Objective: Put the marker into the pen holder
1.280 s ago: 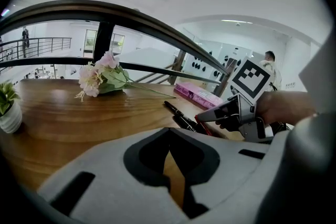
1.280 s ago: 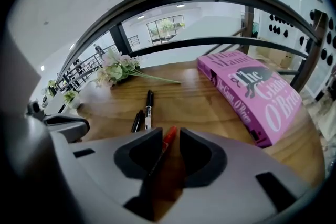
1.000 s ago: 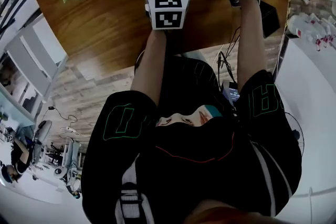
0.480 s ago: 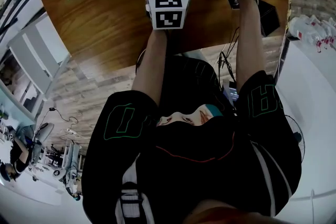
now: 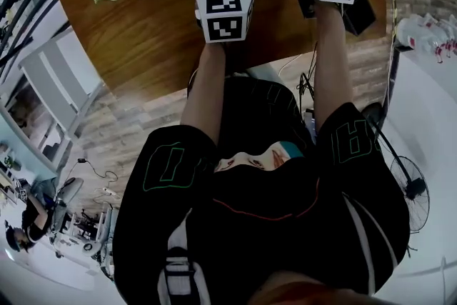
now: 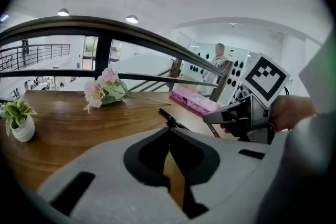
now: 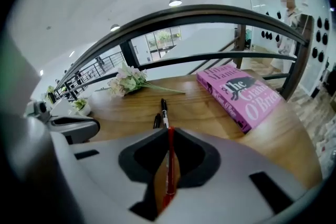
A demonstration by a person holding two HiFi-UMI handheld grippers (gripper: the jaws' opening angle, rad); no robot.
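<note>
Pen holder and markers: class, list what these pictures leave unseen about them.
Red marker: right gripper view, only a sliver shows inside the shut right gripper.
Black markers: head view, cut off by the top edge.
Pen holder: none identifiable in any view; the head view's dark object sits partly behind that gripper.

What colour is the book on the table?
The book is pink, clearest in the right gripper view.

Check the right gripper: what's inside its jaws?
A thin red marker sits clamped between the right gripper's shut jaws, running along them toward the tips. Its rear end drops into the gripper's body and is covered, so its full length can't be seen.
</note>
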